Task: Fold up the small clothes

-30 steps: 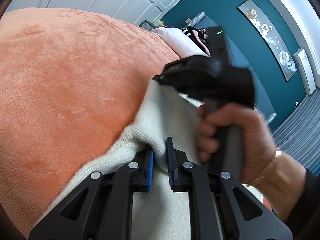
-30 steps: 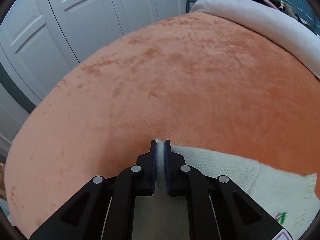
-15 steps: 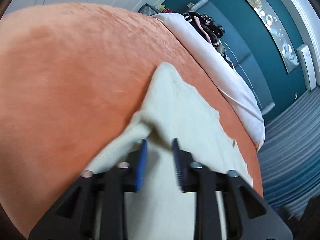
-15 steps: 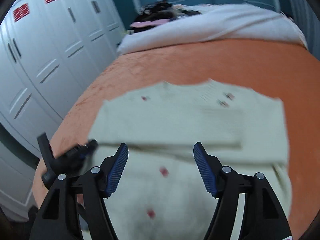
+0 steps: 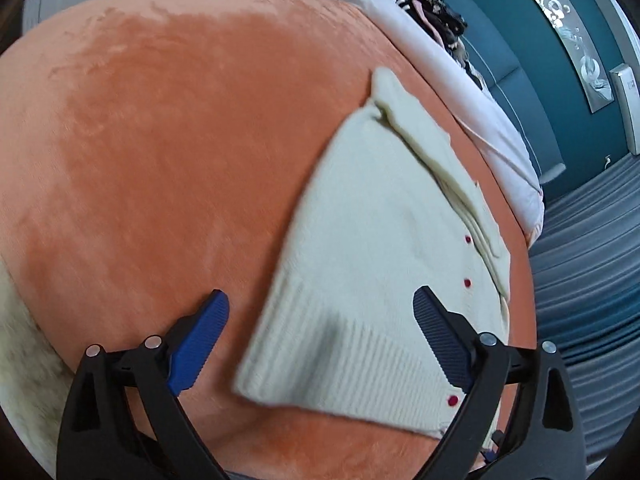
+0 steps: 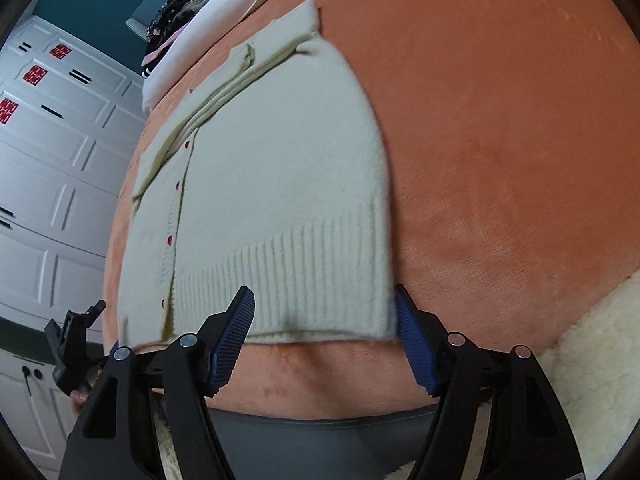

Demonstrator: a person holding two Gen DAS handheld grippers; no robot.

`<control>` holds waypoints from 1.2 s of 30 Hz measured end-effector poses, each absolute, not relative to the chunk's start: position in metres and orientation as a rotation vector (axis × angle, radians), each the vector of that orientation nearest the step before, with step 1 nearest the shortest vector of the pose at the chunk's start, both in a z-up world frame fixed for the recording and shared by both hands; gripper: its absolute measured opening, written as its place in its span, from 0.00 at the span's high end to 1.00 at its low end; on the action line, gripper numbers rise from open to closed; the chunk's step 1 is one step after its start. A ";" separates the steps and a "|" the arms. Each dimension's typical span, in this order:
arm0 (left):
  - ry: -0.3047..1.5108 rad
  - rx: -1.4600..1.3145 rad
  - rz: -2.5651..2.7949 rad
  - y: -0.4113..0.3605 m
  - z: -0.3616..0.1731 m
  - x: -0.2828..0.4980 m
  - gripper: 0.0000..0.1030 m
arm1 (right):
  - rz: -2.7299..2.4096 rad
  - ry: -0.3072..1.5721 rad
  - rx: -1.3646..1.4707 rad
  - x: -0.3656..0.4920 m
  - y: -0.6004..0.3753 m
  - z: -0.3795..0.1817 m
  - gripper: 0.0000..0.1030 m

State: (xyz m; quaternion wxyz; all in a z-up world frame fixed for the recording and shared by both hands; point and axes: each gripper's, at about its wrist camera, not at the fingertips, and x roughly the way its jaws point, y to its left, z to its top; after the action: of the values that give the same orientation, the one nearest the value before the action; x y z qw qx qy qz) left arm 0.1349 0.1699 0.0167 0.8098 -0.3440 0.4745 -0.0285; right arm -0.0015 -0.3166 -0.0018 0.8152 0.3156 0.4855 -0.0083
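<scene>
Orange blanket is carrying the cream cardigan, lying flat near its front edge with sleeves folded in; I am holding my left gripper and right gripper wide and empty over the ribbed hem, likely lining up the next fold.

One cream cardigan, one orange blanket, two tools.

You are looking at an orange blanket lying across the bed. Beyond it, a white duvet is lying, with dark clothes piling there.
</scene>
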 end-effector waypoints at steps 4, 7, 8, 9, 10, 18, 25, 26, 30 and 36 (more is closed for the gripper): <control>1.036 -0.724 -0.065 0.164 0.012 0.134 0.14 | -0.023 0.997 0.640 0.003 -0.299 -0.002 0.31; 1.069 -0.775 -0.095 0.165 0.011 0.138 0.61 | 0.004 0.970 0.674 0.010 -0.296 0.006 0.51; 1.098 -0.801 -0.115 0.165 0.009 0.142 0.72 | 0.013 0.961 0.665 0.012 -0.296 0.011 0.62; 1.116 -0.815 -0.113 0.166 0.008 0.142 0.89 | 0.019 0.949 0.653 0.013 -0.296 0.017 0.85; 1.118 -0.820 -0.114 0.166 0.010 0.142 0.89 | 0.030 0.928 0.651 0.013 -0.297 0.024 0.91; 1.061 -0.716 -0.175 0.158 0.059 0.121 0.92 | 0.061 0.867 0.509 -0.013 -0.303 0.079 0.93; 1.190 -0.603 -0.238 0.159 0.070 0.063 0.92 | 0.176 1.060 0.311 -0.067 -0.296 0.088 0.94; 1.226 -0.584 -0.251 0.160 0.068 0.051 0.92 | 0.206 1.094 0.295 -0.077 -0.293 0.088 0.94; 1.359 -0.509 -0.291 0.169 0.073 0.001 0.92 | 0.320 1.219 0.279 -0.128 -0.284 0.089 0.94; 1.263 -0.602 -0.299 0.188 0.135 0.016 0.92 | 0.380 1.026 0.423 -0.123 -0.303 0.155 0.94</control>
State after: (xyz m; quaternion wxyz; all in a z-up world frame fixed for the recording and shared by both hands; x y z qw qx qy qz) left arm 0.0161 0.1882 0.1348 0.7549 -0.2762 0.5788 -0.1370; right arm -0.1233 -0.3034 0.1551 0.8329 0.1996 0.4840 0.1792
